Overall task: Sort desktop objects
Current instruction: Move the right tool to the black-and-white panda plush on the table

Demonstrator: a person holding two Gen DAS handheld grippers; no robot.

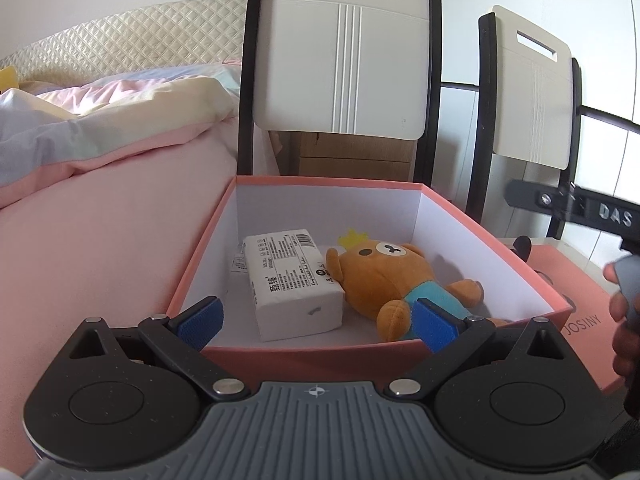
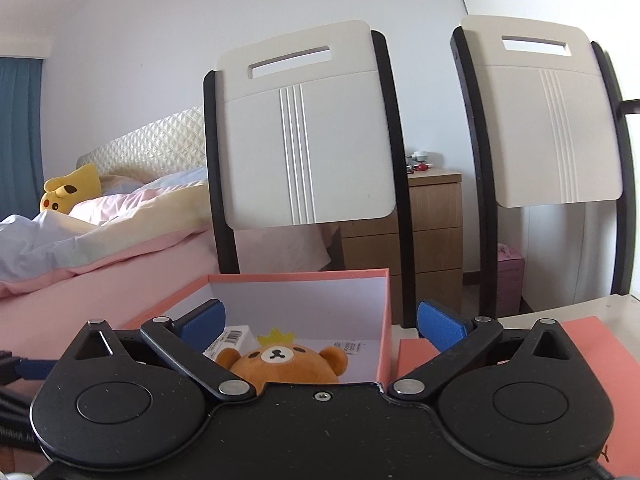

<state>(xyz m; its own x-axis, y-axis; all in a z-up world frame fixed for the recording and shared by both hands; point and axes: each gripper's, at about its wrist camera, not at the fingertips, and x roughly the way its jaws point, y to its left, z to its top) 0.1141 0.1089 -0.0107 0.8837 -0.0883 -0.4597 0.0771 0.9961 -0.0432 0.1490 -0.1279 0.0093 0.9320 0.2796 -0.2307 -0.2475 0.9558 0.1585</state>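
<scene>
A pink box (image 1: 192, 258) with a white inside stands open in front of me. Inside it lie a white tissue pack (image 1: 294, 282) at the left and a brown plush bear (image 1: 394, 276) in a blue shirt at the right. My left gripper (image 1: 316, 326) hovers open over the box's near wall, nothing between its blue pads. In the right wrist view the box (image 2: 383, 320) and the bear's head (image 2: 280, 362) show just past my right gripper (image 2: 320, 322), which is open and holds nothing. The right gripper's body (image 1: 608, 212) also shows at the far right, held by a hand (image 1: 624, 344).
The pink box lid (image 1: 568, 292), marked JOSINY, lies flat to the right of the box, seen too as the lid (image 2: 592, 356). Two white chair backs (image 2: 304, 128) stand behind the table. A bed with pink bedding (image 1: 100, 216) lies left; a wooden drawer unit (image 2: 436, 224) stands behind.
</scene>
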